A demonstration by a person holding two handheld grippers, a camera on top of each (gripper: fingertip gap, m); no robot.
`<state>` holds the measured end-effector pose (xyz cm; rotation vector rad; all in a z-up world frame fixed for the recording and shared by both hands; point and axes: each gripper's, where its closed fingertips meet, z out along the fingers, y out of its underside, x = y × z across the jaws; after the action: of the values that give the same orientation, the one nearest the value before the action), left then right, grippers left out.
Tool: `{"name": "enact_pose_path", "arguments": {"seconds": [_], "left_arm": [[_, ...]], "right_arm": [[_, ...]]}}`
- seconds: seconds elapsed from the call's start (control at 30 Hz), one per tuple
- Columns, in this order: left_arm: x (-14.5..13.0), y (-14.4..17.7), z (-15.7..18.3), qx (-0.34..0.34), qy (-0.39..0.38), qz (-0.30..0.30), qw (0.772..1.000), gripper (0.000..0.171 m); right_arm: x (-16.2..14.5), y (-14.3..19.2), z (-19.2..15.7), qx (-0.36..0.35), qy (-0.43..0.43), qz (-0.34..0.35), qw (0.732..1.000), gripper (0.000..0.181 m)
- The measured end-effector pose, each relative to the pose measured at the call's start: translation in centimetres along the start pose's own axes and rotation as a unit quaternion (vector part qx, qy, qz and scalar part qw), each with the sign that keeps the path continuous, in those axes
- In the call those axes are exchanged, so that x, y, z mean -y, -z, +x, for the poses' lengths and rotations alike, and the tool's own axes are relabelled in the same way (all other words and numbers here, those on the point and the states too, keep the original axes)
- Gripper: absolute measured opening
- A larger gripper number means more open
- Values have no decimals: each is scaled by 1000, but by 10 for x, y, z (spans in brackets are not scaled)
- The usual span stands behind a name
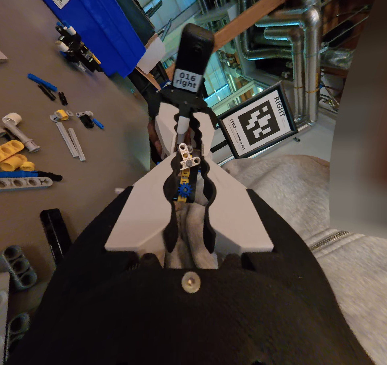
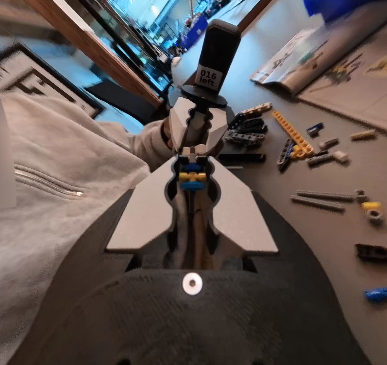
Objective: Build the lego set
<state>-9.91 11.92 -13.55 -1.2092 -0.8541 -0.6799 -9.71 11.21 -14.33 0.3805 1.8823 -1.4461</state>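
Observation:
A small lego assembly [image 1: 185, 174] of black frame, yellow piece, blue gear [image 1: 184, 190] and white T-shaped piece [image 1: 187, 157] is held in the air between both grippers. My left gripper [image 1: 189, 160] is shut on it. My right gripper [image 1: 189, 143] faces it tip to tip, with a white tube [image 1: 183, 124] deep between its jaws. In the right wrist view the right gripper [image 2: 192, 159] is closed around the yellow and blue parts [image 2: 191, 176], and the left gripper [image 2: 192, 145] faces it. How the two grips overlap is unclear.
Loose parts lie on the grey table [image 1: 104, 145]: yellow pieces [image 1: 10, 156], grey axles [image 1: 71, 143], a part-built model [image 1: 77, 47], a long yellow beam [image 2: 291, 133], black beams [image 2: 247, 128]. A blue bin [image 1: 90, 20], a framed sign [image 1: 259, 120] and an instruction booklet [image 2: 314, 61] stand around. A grey-sleeved person [image 1: 272, 187] is close. The grippers are tip to tip, or close to it.

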Motion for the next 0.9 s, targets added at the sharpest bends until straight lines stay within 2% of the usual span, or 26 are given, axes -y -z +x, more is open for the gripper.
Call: {"name": "enact_pose_path", "arguments": {"seconds": [0.07,0.17,0.2,0.3,0.5,0.67,0.7,0.9], "left_arm": [[0,1,-2,14,-11,-4,1000,16],[-1,3,-4,24,-17,-11,1000,13],[0,4,-3,18,-17,-10,1000,8],[-2,6,-5,16,-12,-19,1000,6],[-7,6,-12,56,-50,-44,996,13],[-10,5,-18,90,-88,-59,990,9],[-9,5,-18,92,-95,-57,990,5],[-1,7,-16,95,-104,-33,989,4]], "right_arm": [[-1,-1,1,-42,74,-16,996,23],[-4,-3,3,-106,182,-48,976,23],[-6,-4,3,-119,209,-58,969,23],[-7,-7,3,-138,251,-67,956,24],[-8,-7,6,-141,268,-66,951,24],[-12,-8,9,-139,265,-74,951,24],[-12,-8,10,-144,269,-76,949,24],[-7,-5,11,-153,273,-67,947,24]]}}
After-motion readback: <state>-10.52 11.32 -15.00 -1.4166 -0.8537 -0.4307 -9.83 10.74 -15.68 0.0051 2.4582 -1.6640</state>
